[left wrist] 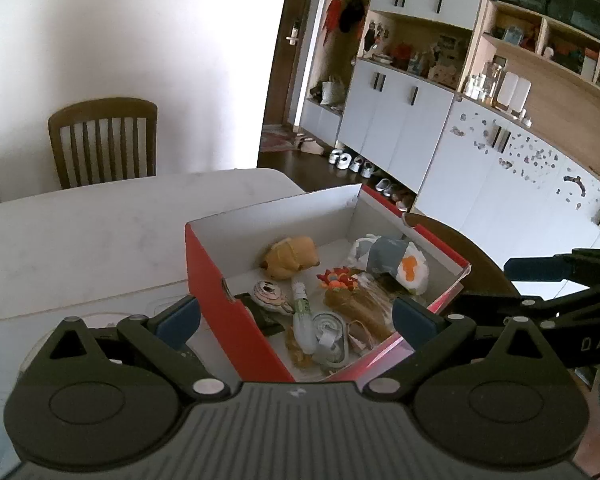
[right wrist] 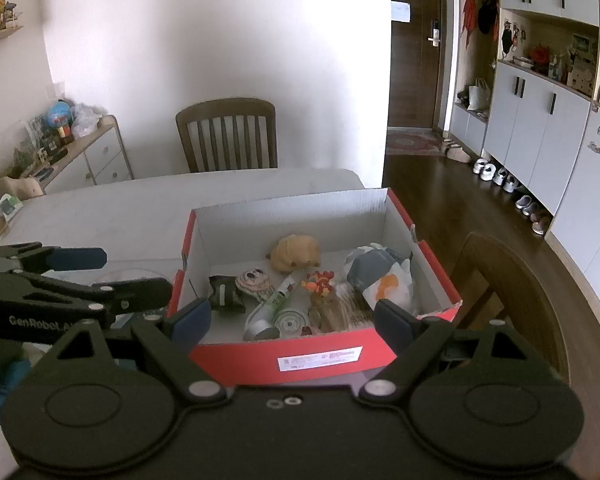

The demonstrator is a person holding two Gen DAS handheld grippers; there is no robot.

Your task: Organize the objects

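The left hand-held gripper (left wrist: 296,320) is released, its blue pads spread wide with nothing between them, one pad outside the near corner of the red box (left wrist: 236,320) and the other above the box's contents. The right hand-held gripper (right wrist: 290,318) is also released, jaws wide, hovering just before the box's labelled near wall (right wrist: 320,360) and grasping nothing.

The box stands open on the white desk (right wrist: 112,216), near the desk's right edge. Inside, nearest the labelled wall, lie a white-and-green tube (right wrist: 274,306) and a small round tin (right wrist: 290,322), side by side and touching. Left of them sits a small dark toy (right wrist: 226,294) against a round face-printed piece (right wrist: 254,280). Right of the tube is a bundle of tan sticks (right wrist: 348,312) with a small orange and red figure (right wrist: 320,282) above it. Toward the right wall lies a grey and white plush with an orange patch (right wrist: 380,280). Farther in, near the middle of the box, rests a tan plush (right wrist: 294,254).

Beyond the desk's far edge stands a wooden chair (right wrist: 228,136) against the white wall. Another chair's curved back (right wrist: 512,280) is just beside the desk's right edge.
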